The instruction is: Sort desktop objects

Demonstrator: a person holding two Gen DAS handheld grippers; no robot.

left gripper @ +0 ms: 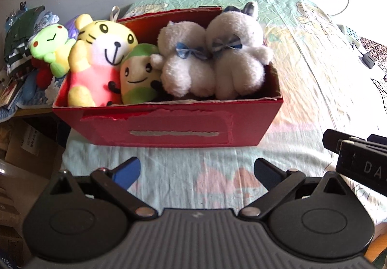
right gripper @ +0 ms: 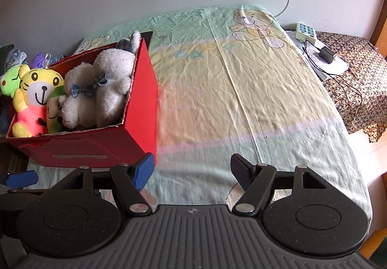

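A red cardboard box (left gripper: pixel 169 128) (right gripper: pixel 145 90) stands on the bear-print cloth. It holds a yellow tiger plush (left gripper: pixel 99 58) (right gripper: pixel 36 94), a small green-capped plush (left gripper: pixel 137 75) (right gripper: pixel 54 111) and two white plush animals with blue bows (left gripper: pixel 212 58) (right gripper: pixel 101 82). My left gripper (left gripper: pixel 197 172) hangs open in front of the box's near wall, nothing between its fingers. Right of the box, my right gripper (right gripper: pixel 193 168) is open over bare cloth, empty. Its black body shows at the right edge of the left wrist view.
A green frog plush (left gripper: pixel 52 46) (right gripper: pixel 9 80) sits outside the box on its left, among clutter. A white power strip (right gripper: pixel 306 32), black adapter (right gripper: pixel 326 55) and cables lie on a side table at the far right. Wall runs behind.
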